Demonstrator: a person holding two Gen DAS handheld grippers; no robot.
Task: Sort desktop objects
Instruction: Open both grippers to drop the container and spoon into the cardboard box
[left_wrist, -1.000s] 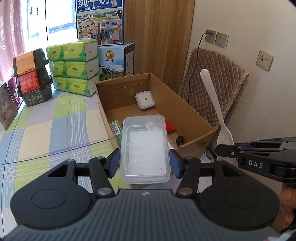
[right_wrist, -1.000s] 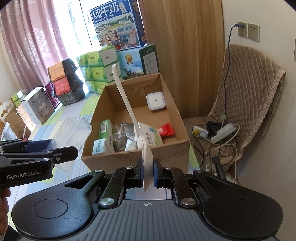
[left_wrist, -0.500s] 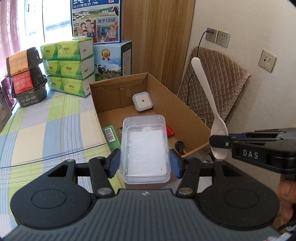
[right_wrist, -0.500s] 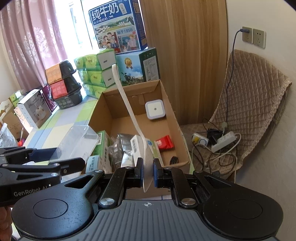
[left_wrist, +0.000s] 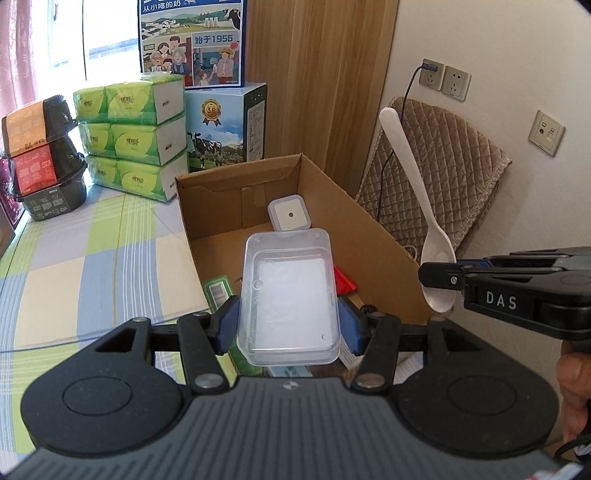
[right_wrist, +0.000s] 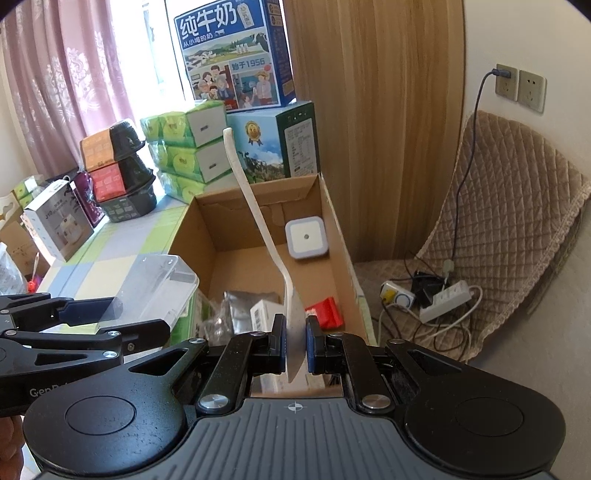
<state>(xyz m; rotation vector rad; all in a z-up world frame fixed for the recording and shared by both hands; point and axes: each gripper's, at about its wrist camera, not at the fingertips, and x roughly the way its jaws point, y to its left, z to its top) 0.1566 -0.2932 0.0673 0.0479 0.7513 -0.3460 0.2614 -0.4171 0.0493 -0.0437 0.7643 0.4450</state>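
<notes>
Checked worktop (left_wrist: 92, 251), cardboard box (left_wrist: 369, 240) at its edge.
Left gripper (left_wrist: 288, 325) clamps the clear container (left_wrist: 290, 295) above it; right gripper (right_wrist: 295, 345) pinches the white spoon (right_wrist: 255, 210) upright.

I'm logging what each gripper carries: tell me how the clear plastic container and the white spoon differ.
The clear plastic container is a see-through rectangular tub; the white spoon is opaque, long and thin. The left gripper clamps the container across its side walls, lying roughly level, while the right gripper pinches the spoon by its bowl, handle pointing up. Both are plastic, gripped, and held at the cardboard box.
</notes>
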